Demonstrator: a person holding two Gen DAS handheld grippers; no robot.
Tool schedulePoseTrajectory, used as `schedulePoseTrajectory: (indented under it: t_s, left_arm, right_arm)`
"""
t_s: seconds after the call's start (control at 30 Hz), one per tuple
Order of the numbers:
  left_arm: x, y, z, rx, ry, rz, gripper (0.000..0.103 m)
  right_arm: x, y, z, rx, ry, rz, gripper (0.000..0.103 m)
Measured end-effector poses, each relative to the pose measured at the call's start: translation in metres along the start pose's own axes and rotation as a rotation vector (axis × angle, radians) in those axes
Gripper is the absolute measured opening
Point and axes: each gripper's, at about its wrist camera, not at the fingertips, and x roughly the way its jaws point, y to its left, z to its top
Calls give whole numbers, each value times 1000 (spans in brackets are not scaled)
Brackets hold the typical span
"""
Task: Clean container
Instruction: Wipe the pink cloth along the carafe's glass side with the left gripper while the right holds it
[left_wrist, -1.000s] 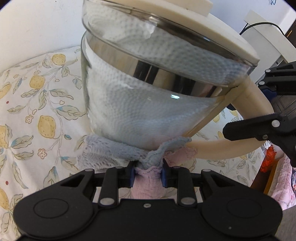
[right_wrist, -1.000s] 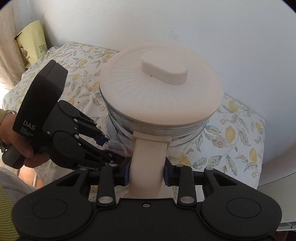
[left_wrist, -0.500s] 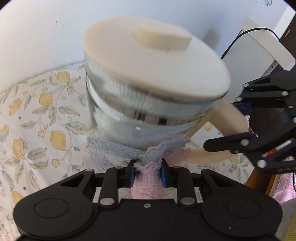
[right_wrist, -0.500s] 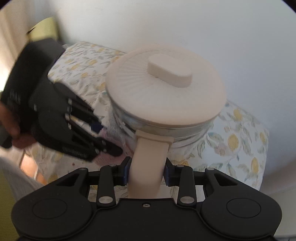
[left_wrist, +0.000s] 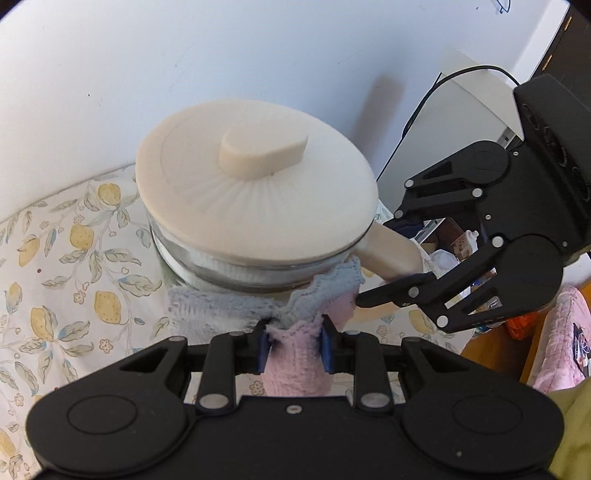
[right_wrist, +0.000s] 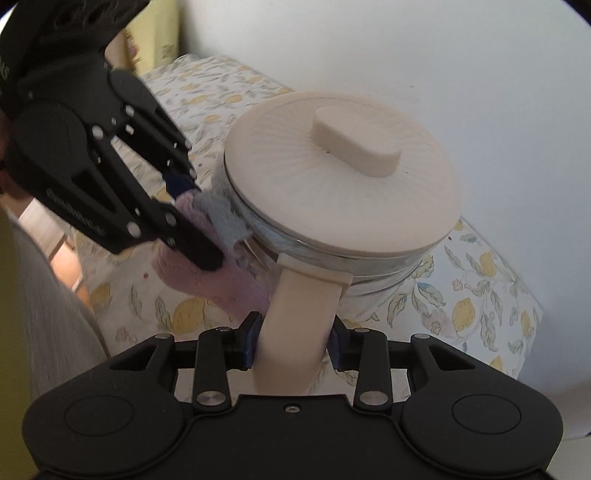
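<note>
Left wrist view: the left gripper (left_wrist: 293, 345) is squeezed tight on a soft, bumpy knitted cloth (left_wrist: 295, 365), pink and pale blue. The cloth touches the shiny glass container (left_wrist: 236, 275) just under its smooth, round cream lid (left_wrist: 255, 195). The container sits on a tablecloth (left_wrist: 55, 273) printed with lemons. The right gripper (left_wrist: 384, 258) pinches the curved cream handle (left_wrist: 393, 256).

Right wrist view: the right gripper (right_wrist: 293, 341) is closed tight around the thick, smooth handle (right_wrist: 301, 328). The left gripper (right_wrist: 201, 221) presses the fuzzy cloth (right_wrist: 218, 218) against the glass side (right_wrist: 373, 267).
</note>
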Motion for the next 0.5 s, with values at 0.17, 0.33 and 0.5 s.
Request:
schedulePoseTrajectory:
  t_s: [0.17,0.33,0.5]
  left_arm:
    - [7,5,2,-4,16,-26,26]
    - [23,15,-3,-8,40,-42,26]
    - [38,23,-8,-9,63,-58,26]
  right_arm:
    - [-2,1,-2,-14,-2,4,42]
    - [-5,3,-5,0,-6,-20,42]
    - [-13,3,-7,78,-14,-61,40]
